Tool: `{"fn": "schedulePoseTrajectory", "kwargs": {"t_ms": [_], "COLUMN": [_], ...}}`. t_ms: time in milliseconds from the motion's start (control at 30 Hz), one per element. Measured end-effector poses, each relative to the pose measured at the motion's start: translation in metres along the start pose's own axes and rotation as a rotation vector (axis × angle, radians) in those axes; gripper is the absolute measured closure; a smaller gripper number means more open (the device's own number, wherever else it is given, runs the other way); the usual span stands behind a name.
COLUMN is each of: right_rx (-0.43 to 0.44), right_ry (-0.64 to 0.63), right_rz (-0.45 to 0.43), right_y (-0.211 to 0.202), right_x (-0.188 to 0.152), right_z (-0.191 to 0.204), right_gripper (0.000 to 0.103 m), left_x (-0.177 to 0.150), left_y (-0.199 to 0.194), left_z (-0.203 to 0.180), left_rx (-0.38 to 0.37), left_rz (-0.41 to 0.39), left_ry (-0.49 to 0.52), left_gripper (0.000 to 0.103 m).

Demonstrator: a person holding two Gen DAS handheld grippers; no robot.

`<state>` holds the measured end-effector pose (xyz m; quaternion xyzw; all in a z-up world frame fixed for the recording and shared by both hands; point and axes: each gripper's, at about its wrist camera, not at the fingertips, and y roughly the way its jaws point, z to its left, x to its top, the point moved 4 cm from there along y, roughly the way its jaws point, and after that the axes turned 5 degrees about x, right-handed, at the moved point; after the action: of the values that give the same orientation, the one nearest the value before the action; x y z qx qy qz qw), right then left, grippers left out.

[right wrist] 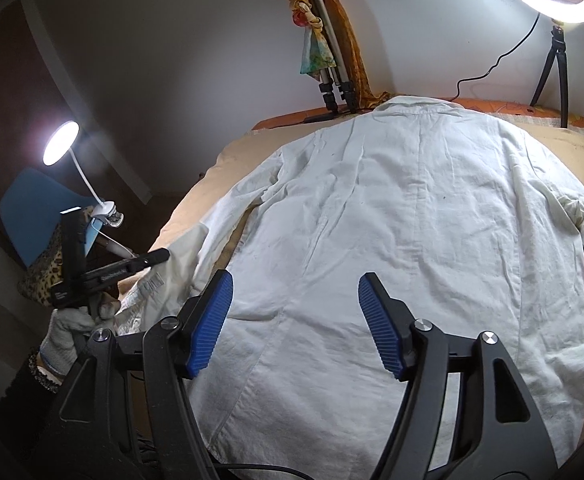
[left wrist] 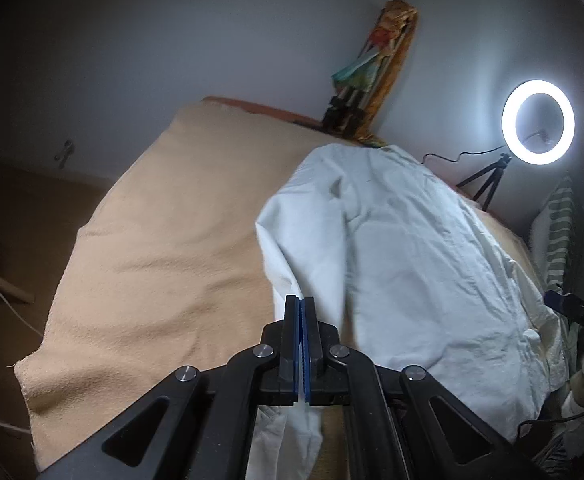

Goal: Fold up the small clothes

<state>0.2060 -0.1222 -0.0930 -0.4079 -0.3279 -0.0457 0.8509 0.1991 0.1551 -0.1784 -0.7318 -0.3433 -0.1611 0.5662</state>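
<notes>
A white long-sleeved shirt [right wrist: 412, 220] lies back-up on a beige blanket [right wrist: 195, 216], collar at the far end. In the left wrist view the shirt [left wrist: 412, 260] fills the right half, and its left sleeve runs up to my left gripper [left wrist: 300, 300], whose blue pads are pressed together on the sleeve's edge. From the right wrist view the left gripper [right wrist: 163, 255] sits at that sleeve, held by a gloved hand [right wrist: 67, 328]. My right gripper [right wrist: 296, 280] hovers open over the shirt's lower back with nothing between its fingers.
A lit ring light [left wrist: 538, 128] on a small tripod stands at the back right. A folded tripod [right wrist: 332, 76] draped with cloth leans on the far wall. A desk lamp [right wrist: 60, 142] shines at the left. The blanket [left wrist: 151, 260] drops off at its left edge.
</notes>
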Motion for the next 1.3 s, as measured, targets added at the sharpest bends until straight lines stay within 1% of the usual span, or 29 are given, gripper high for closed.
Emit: {"fn": "schedulePoseTrajectory", "kwargs": {"t_ms": [67, 133, 233, 267, 333, 400, 433, 467, 500, 533, 567, 633, 667, 700, 767, 833, 867, 933, 967, 1000, 1033, 1100, 1167, 1200, 1233, 1267, 1300], "right_rx": [-0.004, -0.009, -0.012, -0.008, -0.006, -0.016, -0.022, -0.026, -0.028, -0.03, -0.032, -0.034, -0.034, -0.03, -0.017, 0.0, 0.011, 0.037, 0.05, 0.059, 0.063, 0.066, 0.072, 0.075, 0.076, 0.076, 0.076], "right_ry": [0.004, 0.004, 0.014, 0.023, 0.04, 0.05, 0.051, 0.053, 0.053, 0.054, 0.055, 0.055, 0.054, 0.051, 0.04, 0.028, 0.026, 0.028, 0.03, 0.031, 0.028, 0.015, 0.003, -0.003, -0.009, -0.015, -0.021], "right_rz": [0.001, 0.004, 0.01, 0.012, 0.018, 0.026, 0.03, 0.034, 0.041, 0.045, 0.05, 0.06, 0.065, 0.07, 0.083, 0.099, 0.108, 0.129, 0.141, 0.153, 0.164, 0.182, 0.194, 0.198, 0.2, 0.2, 0.201], "right_y": [0.001, 0.003, 0.007, 0.008, 0.012, 0.017, 0.019, 0.02, 0.022, 0.023, 0.024, 0.026, 0.026, 0.027, 0.029, 0.032, 0.034, 0.041, 0.045, 0.05, 0.054, 0.062, 0.067, 0.069, 0.071, 0.072, 0.073], "right_x": [0.0, 0.0, 0.002, 0.003, 0.004, 0.005, 0.005, 0.005, 0.004, 0.004, 0.003, 0.001, 0.0, -0.002, -0.006, -0.01, -0.012, -0.017, -0.019, -0.02, -0.023, -0.027, -0.03, -0.031, -0.032, -0.033, -0.033], "right_z": [-0.003, -0.005, -0.009, -0.012, -0.018, -0.024, -0.027, -0.029, -0.031, -0.032, -0.034, -0.035, -0.035, -0.034, -0.03, -0.023, -0.018, -0.011, -0.007, -0.002, 0.002, 0.01, 0.018, 0.022, 0.026, 0.029, 0.031], "right_gripper": [0.035, 0.035, 0.035, 0.035, 0.035, 0.035, 0.035, 0.035, 0.035, 0.035, 0.035, 0.035, 0.035, 0.035, 0.035, 0.035, 0.035, 0.035, 0.035, 0.035, 0.035, 0.035, 0.035, 0.035, 0.035, 0.035, 0.035], "left_x": [0.002, 0.001, -0.006, -0.009, -0.018, -0.029, -0.033, -0.038, -0.041, -0.044, -0.044, -0.04, -0.036, -0.032, -0.022, -0.015, -0.014, -0.02, -0.027, -0.034, -0.041, -0.052, -0.06, -0.062, -0.061, -0.061, -0.061], "left_y": [-0.005, -0.004, 0.002, 0.006, 0.018, 0.031, 0.034, 0.034, 0.031, 0.025, 0.019, 0.001, -0.009, -0.021, -0.039, -0.05, -0.05, -0.045, -0.04, -0.032, -0.025, -0.013, -0.002, 0.002, 0.002, 0.002, 0.003], "left_z": [-0.024, -0.049, -0.088, -0.1, -0.12, -0.135, -0.142, -0.146, -0.15, -0.152, -0.151, -0.141, -0.133, -0.123, -0.097, -0.063, -0.045, -0.014, -0.003, 0.006, 0.013, 0.024, 0.034, 0.037, 0.038, 0.037, 0.033], "left_rx": [-0.04, -0.103, -0.158, -0.17, -0.17, -0.19, -0.191, -0.193, -0.192, -0.19, -0.186, -0.195, -0.201, -0.189, -0.14, -0.077, -0.048, -0.022, -0.007, 0.025, 0.054, 0.064, 0.033, 0.017, 0.01, 0.005, -0.017], "left_rz": [-0.011, -0.001, 0.016, 0.027, 0.057, 0.11, 0.131, 0.138, 0.133, 0.126, 0.121, 0.099, 0.08, 0.05, -0.003, -0.035, -0.031, 0.008, 0.035, 0.061, 0.087, 0.128, 0.164, 0.174, 0.156, 0.152, 0.162], "left_ry": [0.045, 0.068, 0.139, 0.162, 0.212, 0.247, 0.271, 0.294, 0.315, 0.331, 0.338, 0.316, 0.299, 0.283, 0.248, 0.18, 0.137, 0.065, 0.052, 0.051, 0.049, 0.025, -0.034, -0.056, -0.058, -0.046, -0.031], "left_gripper": [0.103, 0.103, 0.103, 0.103, 0.103, 0.103, 0.095, 0.082, 0.076, 0.076, 0.075, 0.074, 0.073, 0.073, 0.072, 0.07, 0.069, 0.066, 0.061, 0.058, 0.058, 0.057, 0.057, 0.06, 0.06, 0.07, 0.092]}}
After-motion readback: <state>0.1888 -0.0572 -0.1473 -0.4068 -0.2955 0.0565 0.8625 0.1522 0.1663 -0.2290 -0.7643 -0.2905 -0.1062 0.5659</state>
